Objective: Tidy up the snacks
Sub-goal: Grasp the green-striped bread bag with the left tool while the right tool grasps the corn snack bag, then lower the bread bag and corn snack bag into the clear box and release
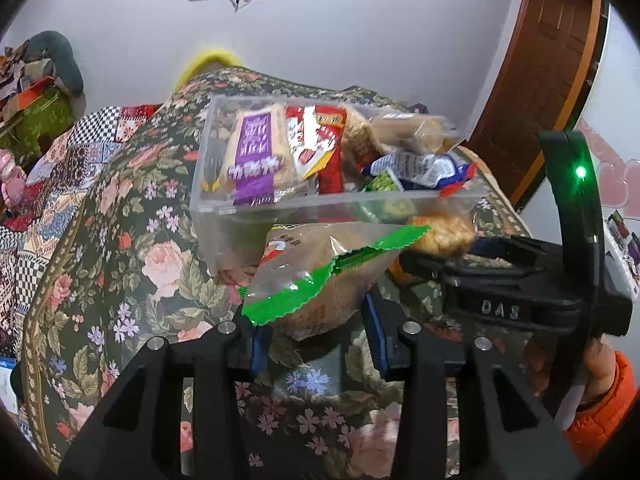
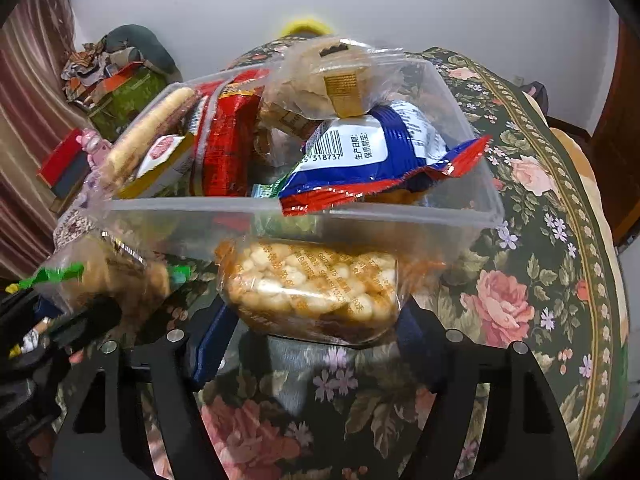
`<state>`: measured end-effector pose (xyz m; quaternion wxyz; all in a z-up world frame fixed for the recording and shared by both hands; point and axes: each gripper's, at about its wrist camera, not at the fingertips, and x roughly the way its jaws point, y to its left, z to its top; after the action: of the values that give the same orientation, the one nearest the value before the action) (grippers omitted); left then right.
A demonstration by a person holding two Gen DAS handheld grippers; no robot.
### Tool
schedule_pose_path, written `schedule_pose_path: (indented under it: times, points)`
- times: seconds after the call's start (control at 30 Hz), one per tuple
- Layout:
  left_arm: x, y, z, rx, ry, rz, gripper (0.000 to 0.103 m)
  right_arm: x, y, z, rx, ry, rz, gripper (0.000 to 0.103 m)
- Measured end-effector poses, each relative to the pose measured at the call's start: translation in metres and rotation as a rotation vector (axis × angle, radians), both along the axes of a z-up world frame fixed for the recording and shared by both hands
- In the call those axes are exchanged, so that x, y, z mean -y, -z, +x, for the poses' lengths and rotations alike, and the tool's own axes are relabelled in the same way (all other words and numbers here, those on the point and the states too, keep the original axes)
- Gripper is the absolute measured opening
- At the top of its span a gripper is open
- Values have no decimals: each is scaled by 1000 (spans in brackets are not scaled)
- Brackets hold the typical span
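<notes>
A clear plastic box (image 1: 224, 200) stands on the floral table, packed with several snack packets; it fills the right wrist view (image 2: 460, 220). My left gripper (image 1: 316, 332) is shut on a clear packet with a green serrated edge (image 1: 320, 280), just in front of the box. My right gripper (image 2: 316, 340) is shut on an orange-edged packet of puffed rice cake (image 2: 316, 284), held against the box's near wall. The right gripper also shows in the left wrist view (image 1: 472, 256). A blue and red packet (image 2: 380, 160) sticks out over the box rim.
The round table carries a dark floral cloth (image 1: 132, 272). Its edge curves down the right (image 2: 592, 280). A patchwork-covered piece and clutter lie at the left (image 1: 36, 184). A brown door (image 1: 552, 60) is at the back right.
</notes>
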<state>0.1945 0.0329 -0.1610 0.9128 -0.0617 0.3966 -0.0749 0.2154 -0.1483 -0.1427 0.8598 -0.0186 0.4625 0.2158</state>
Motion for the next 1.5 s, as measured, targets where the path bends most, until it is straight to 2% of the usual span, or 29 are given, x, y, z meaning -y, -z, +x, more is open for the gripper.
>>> schedule_pose_path:
  times: [0.13, 0.3, 0.53, 0.67, 0.9, 1.03, 1.2, 1.3, 1.37, 1.5]
  points:
    - [1, -19, -5, 31, 13, -22, 40, 5, -18, -17, 37, -33, 2, 71]
    - [2, -48, -7, 90, 20, -42, 40, 14, -48, -29, 89, -47, 50, 71]
    - [4, -72, 11, 127, 30, -55, 40, 13, -80, -20, 158, -40, 100, 71]
    - [6, -67, 29, 105, 37, -58, 40, 6, -77, -4, 160, -40, 86, 71]
    - [12, -59, 62, 87, 63, 2, 40, -1, -60, 25, 104, -32, 88, 71]
    - [12, -58, 74, 81, 63, 5, 40, -4, -61, 35, 123, -28, 76, 72]
    - [7, -55, 76, 64, 39, -26, 47, -10, -56, 41, 117, -47, 49, 76]
    - [9, -55, 72, 68, 45, -8, 49, -11, -57, 39, 113, -53, 36, 76]
    - [10, -57, 69, 73, 43, -2, 55, -9, -57, 38, 105, -53, 34, 76]
    - [10, -63, 66, 97, 35, 6, 55, 0, -63, 29, 111, -54, 63, 77]
